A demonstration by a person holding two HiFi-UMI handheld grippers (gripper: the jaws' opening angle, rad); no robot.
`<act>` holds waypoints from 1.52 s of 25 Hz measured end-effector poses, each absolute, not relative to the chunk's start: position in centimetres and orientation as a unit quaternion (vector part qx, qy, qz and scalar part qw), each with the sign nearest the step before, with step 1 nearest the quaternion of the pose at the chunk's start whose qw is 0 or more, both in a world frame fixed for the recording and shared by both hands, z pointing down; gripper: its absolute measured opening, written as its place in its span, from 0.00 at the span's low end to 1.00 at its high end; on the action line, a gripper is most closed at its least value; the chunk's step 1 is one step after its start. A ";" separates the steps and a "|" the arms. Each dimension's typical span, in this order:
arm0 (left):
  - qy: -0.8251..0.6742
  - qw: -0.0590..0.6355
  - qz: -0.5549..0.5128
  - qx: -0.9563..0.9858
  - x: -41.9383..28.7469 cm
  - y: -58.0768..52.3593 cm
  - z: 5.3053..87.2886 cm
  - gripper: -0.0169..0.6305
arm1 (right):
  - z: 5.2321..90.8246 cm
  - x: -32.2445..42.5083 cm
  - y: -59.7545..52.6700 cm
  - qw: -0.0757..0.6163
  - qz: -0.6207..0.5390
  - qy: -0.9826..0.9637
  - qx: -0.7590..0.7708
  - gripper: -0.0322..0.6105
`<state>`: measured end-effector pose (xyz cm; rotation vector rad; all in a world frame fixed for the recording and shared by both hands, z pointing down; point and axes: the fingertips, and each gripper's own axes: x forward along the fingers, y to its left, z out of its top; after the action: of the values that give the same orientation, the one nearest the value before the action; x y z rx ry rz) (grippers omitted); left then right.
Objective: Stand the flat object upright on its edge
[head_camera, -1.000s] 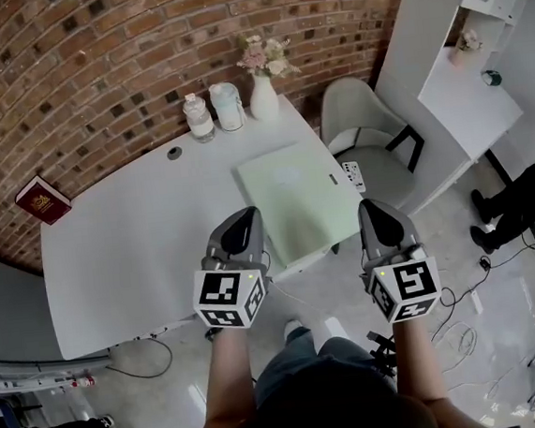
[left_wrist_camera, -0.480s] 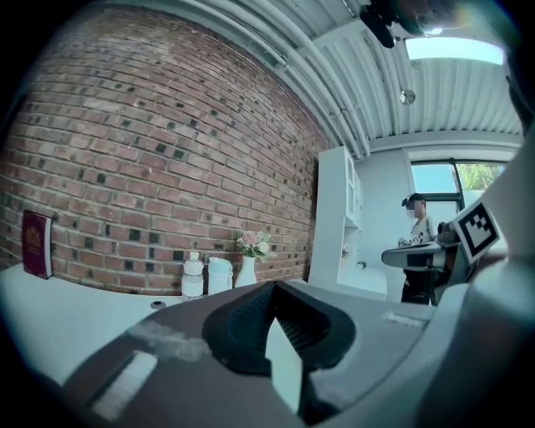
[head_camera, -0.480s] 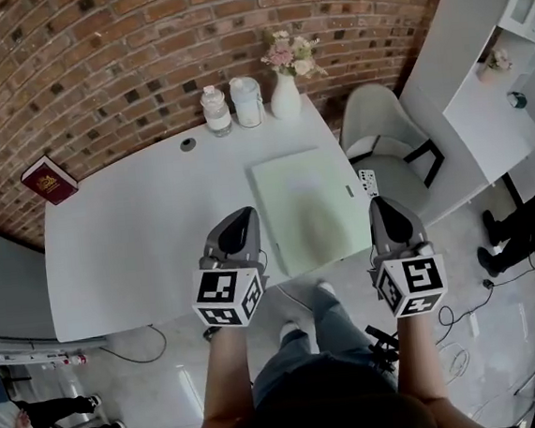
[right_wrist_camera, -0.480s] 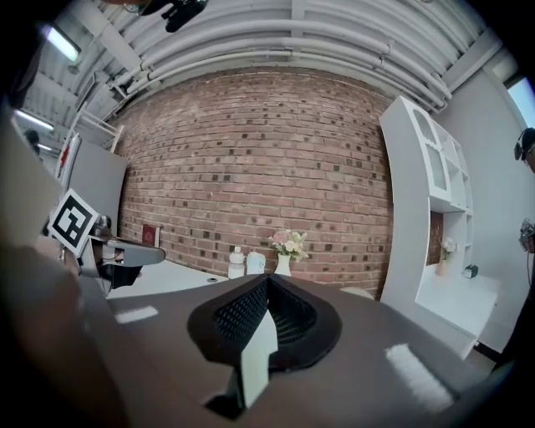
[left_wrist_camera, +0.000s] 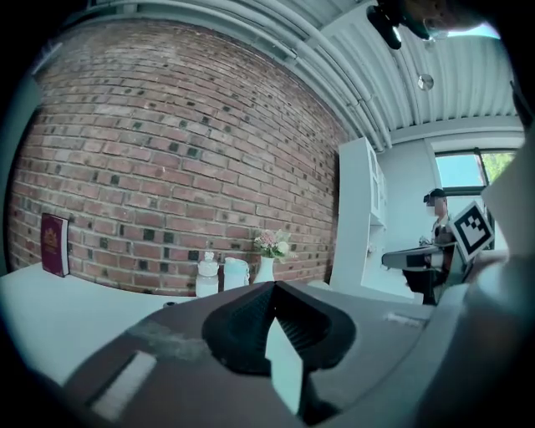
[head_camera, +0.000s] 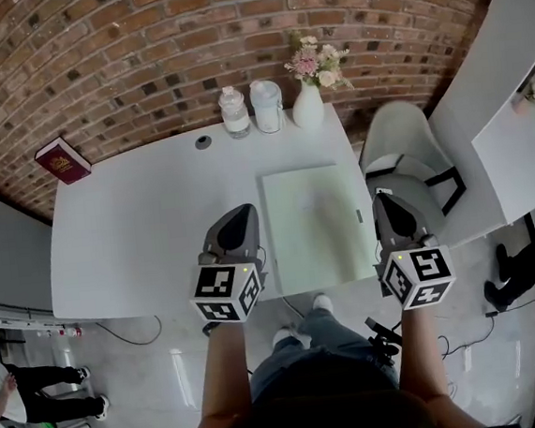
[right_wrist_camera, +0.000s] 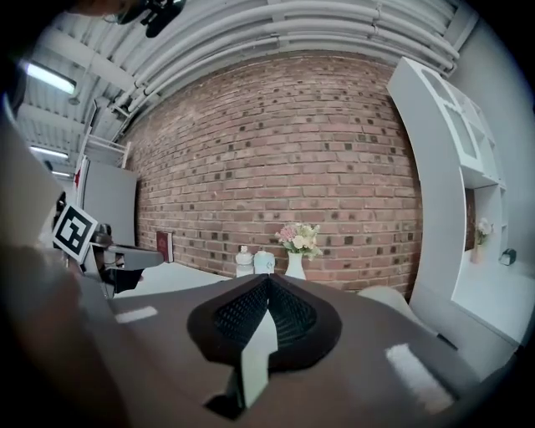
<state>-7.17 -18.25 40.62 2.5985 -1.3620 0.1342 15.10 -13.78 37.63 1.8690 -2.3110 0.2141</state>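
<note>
Since the board [head_camera: 318, 227] is lying flat on the table [head_camera: 129, 240], near the front right corner, nothing's been stood up yet. It's flanked by the two grippers, probably so it can be tipped up from both sides. The left gripper [head_camera: 238, 215] is held over the table just left of it, and the right gripper [head_camera: 386, 201] is held off the table's right edge. Both sets of jaws are pressed together with nothing between them, so they'd likely need opening before an edge gets pinched.

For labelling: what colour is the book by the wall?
Dark red book, clearest in head view.
</note>
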 end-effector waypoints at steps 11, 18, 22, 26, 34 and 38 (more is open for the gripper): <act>-0.513 0.118 0.044 0.849 -5.5 -21.8 41.0 0.03 | 40.0 18.0 -19.2 0.093 0.112 -0.808 0.571 0.20; -0.525 0.168 0.041 0.834 -4.4 -22.4 42.4 0.40 | 41.6 18.6 -20.8 0.092 0.152 -0.832 0.526 0.39; -0.529 0.183 0.056 0.827 -3.9 -22.0 43.6 0.41 | 42.9 18.9 -21.1 0.099 0.171 -0.834 0.515 0.43; -0.527 0.197 0.070 0.824 -3.8 -21.9 44.7 0.41 | 44.5 19.2 -21.3 0.116 0.197 -0.827 0.513 0.43; -0.511 0.251 0.107 0.815 -4.5 -20.9 48.8 0.41 | 48.6 17.9 -20.2 0.158 0.259 -0.816 0.492 0.44; -0.495 0.297 0.122 0.807 -4.7 -20.2 51.3 0.41 | 50.8 17.6 -19.5 0.174 0.288 -0.806 0.486 0.44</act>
<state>-4.68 -20.24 51.28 2.1466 -1.3162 0.3245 17.63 -19.53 50.79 1.3790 -2.2867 0.8179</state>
